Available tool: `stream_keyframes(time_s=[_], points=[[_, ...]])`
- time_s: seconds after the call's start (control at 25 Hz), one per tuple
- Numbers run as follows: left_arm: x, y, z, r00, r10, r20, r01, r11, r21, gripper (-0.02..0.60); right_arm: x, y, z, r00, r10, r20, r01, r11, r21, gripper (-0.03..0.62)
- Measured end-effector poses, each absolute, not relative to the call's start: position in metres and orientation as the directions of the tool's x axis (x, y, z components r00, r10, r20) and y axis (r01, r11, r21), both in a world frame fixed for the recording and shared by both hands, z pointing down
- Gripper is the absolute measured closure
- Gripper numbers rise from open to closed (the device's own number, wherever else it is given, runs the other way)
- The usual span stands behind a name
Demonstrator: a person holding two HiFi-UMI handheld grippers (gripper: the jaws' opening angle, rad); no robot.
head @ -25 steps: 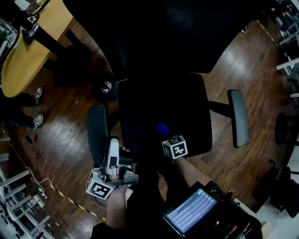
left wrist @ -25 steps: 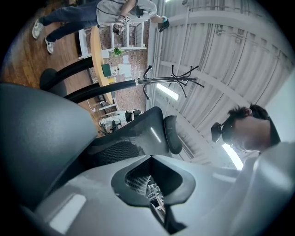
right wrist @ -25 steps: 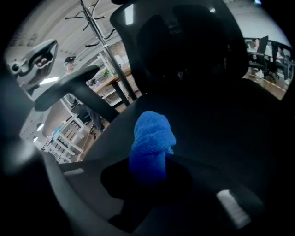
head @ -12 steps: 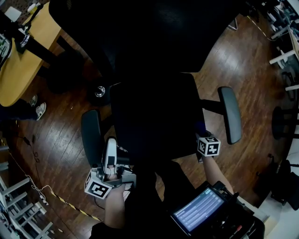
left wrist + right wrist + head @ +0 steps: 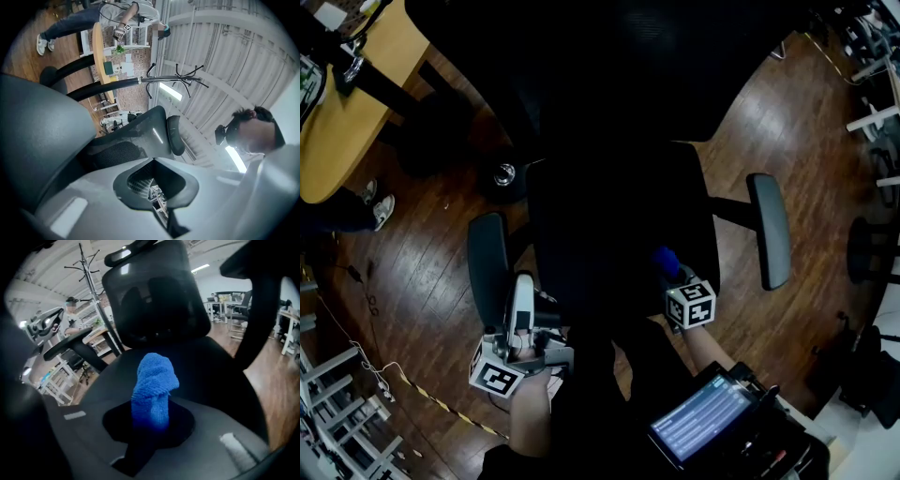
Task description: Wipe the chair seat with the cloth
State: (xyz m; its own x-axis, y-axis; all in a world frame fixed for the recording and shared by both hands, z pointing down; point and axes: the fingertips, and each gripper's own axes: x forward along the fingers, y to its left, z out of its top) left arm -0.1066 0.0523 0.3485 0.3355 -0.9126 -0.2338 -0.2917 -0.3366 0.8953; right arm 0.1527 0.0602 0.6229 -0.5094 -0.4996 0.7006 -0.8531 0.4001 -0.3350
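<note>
A dark plank floor (image 5: 797, 141) spreads all round. A curved wooden table (image 5: 337, 131) sits upper left, white sneakers (image 5: 382, 211) just beside it. A lit screen (image 5: 705, 420), perhaps a tablet, glows lower right. A coat stand (image 5: 93, 291) rises in the background.

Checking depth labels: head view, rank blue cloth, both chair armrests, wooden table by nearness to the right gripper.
1. blue cloth, held by the right gripper
2. armrest at view right
3. armrest at view left
4. wooden table, top left

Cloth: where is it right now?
The cloth is clamped in the right gripper, over the near right part of the seat in the head view, short of that side's armrest.
</note>
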Motion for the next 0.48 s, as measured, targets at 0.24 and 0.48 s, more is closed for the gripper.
stream_keyframes(time_s=[0.24, 0.48], points=[[-0.12, 0.057, 0.335, 0.306, -0.92, -0.245, -0.306, -0.339, 0.89, 0.589, -0.026, 0.101, 0.626, -0.733, -0.289, 0.616, -0.658, 0.53, -0.535, 0.545], [-0.13, 0.066, 0.338, 0.284, -0.928, -0.242, -0.314, -0.329, 0.891, 0.589, -0.108, 0.15, 0.64, -0.782, -0.135, 0.609, -0.563, 0.572, -0.596, 0.546]])
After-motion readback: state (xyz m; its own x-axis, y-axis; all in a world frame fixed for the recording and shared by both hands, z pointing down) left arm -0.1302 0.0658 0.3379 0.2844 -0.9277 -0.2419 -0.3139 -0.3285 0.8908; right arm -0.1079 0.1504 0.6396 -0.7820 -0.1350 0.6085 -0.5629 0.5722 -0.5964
